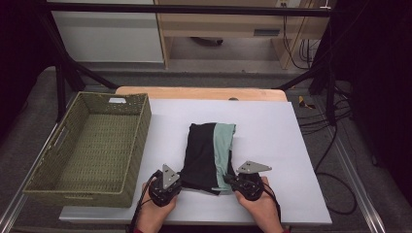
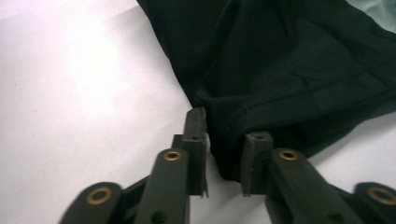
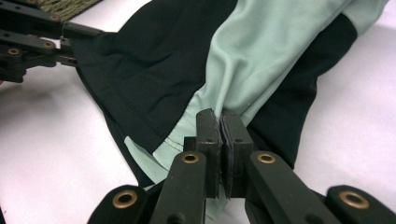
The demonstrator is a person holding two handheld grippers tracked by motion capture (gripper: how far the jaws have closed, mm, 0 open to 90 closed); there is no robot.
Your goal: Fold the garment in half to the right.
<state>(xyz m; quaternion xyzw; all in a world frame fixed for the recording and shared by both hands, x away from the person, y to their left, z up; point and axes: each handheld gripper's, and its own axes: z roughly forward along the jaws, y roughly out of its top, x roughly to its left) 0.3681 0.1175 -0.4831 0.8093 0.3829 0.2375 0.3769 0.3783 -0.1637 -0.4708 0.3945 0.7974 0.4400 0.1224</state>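
- High view: a folded black and mint-green fabric garment (image 1: 210, 155) is seen lying on the white table top (image 1: 272, 141), right of the olive woven rectangular basket (image 1: 92, 145) and well apart from it.
- The left gripper (image 1: 176, 180) is held at the garment's near left corner, on the side facing the basket.
- Left gripper view: black cloth is seen between the jaws, which stand slightly apart; whether the cloth is pinched cannot be told.
- The right gripper (image 3: 223, 122), at the near corner farthest from the basket, is clenched on the mint-green edge.
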